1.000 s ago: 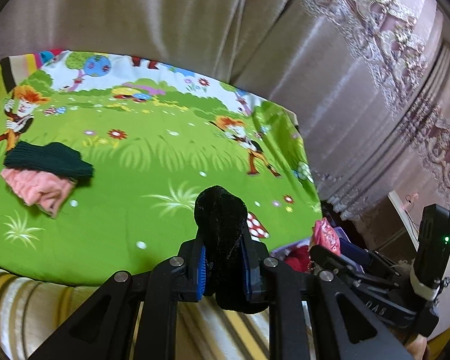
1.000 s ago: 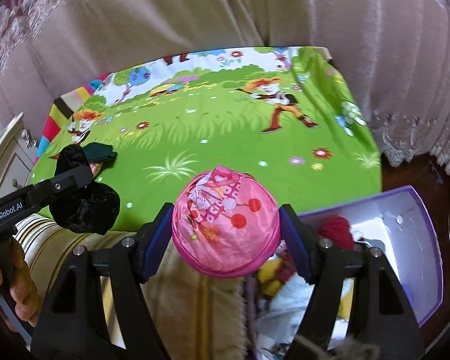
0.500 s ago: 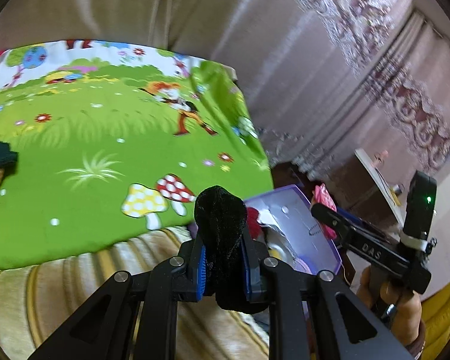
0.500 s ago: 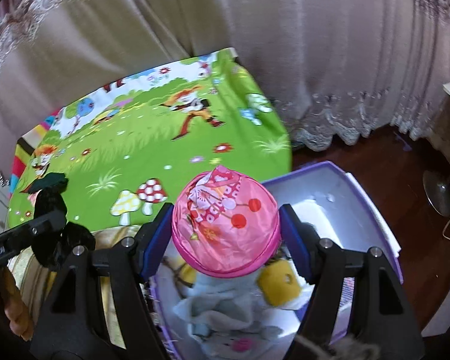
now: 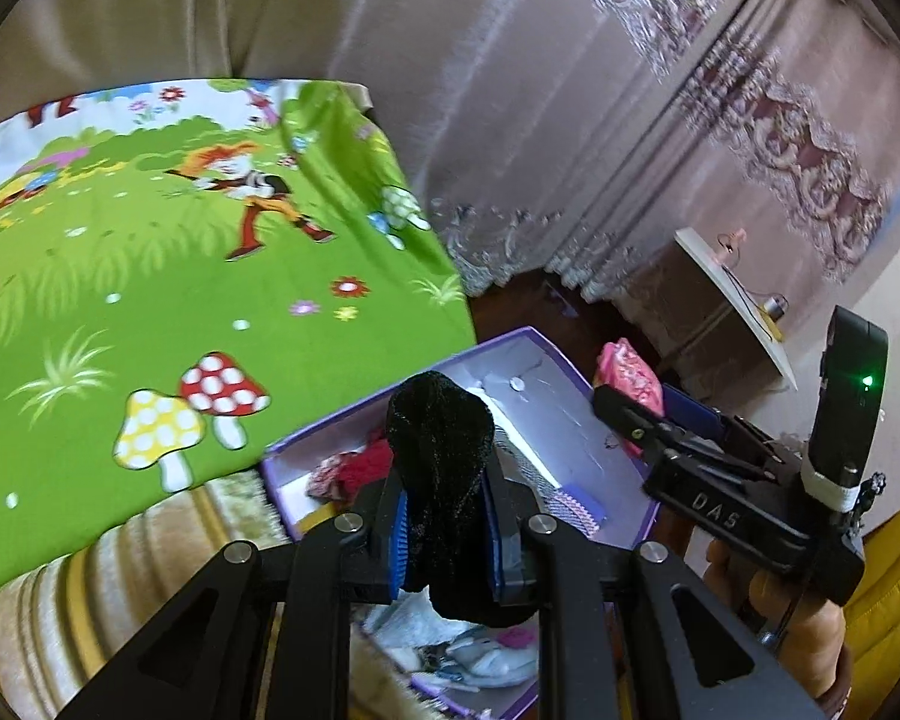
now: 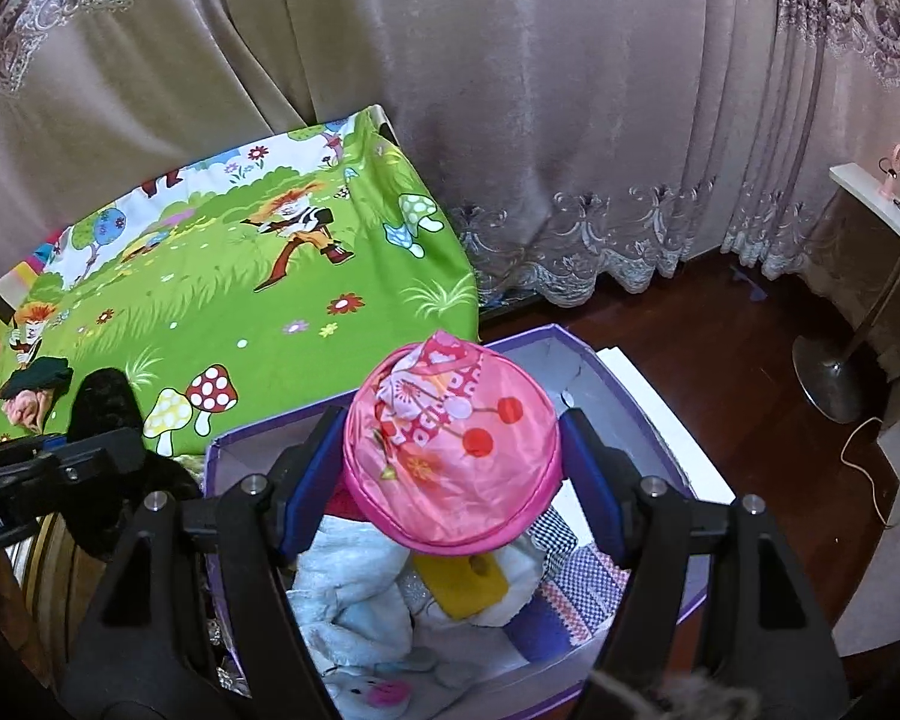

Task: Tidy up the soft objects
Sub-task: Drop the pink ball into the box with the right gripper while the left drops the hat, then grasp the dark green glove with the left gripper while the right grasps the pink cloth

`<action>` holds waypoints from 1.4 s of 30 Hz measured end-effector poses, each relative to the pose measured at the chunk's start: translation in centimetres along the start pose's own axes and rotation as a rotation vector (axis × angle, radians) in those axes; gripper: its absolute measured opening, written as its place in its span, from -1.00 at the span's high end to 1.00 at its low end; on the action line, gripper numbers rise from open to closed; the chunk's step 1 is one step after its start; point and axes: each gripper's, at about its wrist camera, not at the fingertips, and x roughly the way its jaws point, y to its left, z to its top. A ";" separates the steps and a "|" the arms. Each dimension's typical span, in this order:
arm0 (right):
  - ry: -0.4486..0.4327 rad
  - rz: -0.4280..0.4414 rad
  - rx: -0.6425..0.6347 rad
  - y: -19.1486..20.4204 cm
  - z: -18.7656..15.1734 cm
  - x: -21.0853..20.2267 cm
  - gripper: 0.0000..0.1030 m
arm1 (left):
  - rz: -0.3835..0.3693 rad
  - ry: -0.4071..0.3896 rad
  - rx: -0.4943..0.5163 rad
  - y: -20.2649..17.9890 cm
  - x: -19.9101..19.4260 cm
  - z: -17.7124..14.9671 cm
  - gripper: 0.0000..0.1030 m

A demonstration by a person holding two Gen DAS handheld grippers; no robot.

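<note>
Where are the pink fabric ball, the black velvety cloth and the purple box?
pink fabric ball (image 6: pixel 450 450): right wrist view, middle of its printed top.
black velvety cloth (image 5: pixel 438 438): left wrist view, its rounded upper end.
purple box (image 6: pixel 684 606): right wrist view, its right wall.

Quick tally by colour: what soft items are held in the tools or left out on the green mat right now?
Black: 1, velvet piece in left tool
Pink: 2, hat in right tool; cloth on mat
Dark green: 1, cloth on mat
Total: 4

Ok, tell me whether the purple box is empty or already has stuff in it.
Partly filled. The purple box holds a pale plush toy, a yellow piece and checked cloth; its far end is bare.
</note>
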 end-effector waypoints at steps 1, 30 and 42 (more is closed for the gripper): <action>0.003 -0.001 0.006 -0.1 0.0 0.1 -0.50 | -0.007 0.008 0.001 -0.2 0.3 0.1 0.38; -0.012 0.107 -0.138 8.5 1.8 -0.9 -0.62 | 0.133 -0.099 -0.174 10.0 -5.7 1.8 0.00; -0.016 0.201 -0.275 16.3 3.0 -0.5 -0.63 | 0.277 -0.181 -0.341 21.3 -12.2 0.3 0.00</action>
